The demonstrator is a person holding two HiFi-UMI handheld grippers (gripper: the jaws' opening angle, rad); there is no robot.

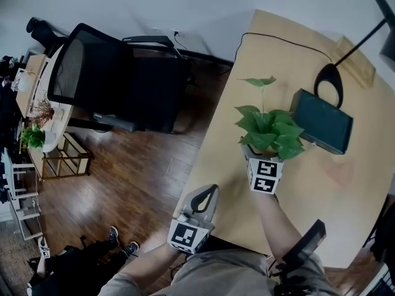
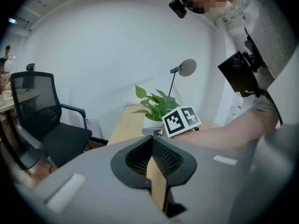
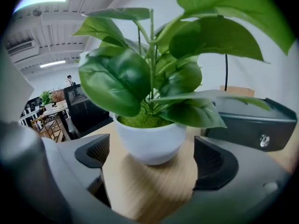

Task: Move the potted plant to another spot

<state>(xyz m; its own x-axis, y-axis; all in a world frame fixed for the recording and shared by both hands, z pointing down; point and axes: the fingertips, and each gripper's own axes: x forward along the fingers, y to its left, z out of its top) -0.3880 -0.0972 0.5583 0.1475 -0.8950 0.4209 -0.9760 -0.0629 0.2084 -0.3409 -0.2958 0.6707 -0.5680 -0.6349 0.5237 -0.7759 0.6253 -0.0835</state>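
The potted plant (image 1: 270, 131), broad green leaves in a small white pot (image 3: 149, 141), stands upright on the light wooden table (image 1: 231, 184). My right gripper (image 1: 262, 154) is at the pot from the near side and stands open. In the right gripper view (image 3: 152, 164) the pot sits just between the tips of the two dark pads (image 3: 93, 155), with a gap on each side. My left gripper (image 1: 208, 193) hovers at the table's near left edge, shut with nothing in it (image 2: 152, 146). From it the plant (image 2: 156, 106) shows behind the right gripper's marker cube (image 2: 181, 120).
A dark rectangular box (image 1: 322, 121) lies right behind the plant. A black desk lamp (image 1: 330, 79) stands beyond it with a cable running along the table's far edge. A black office chair (image 1: 111, 79) is on the wooden floor to the left.
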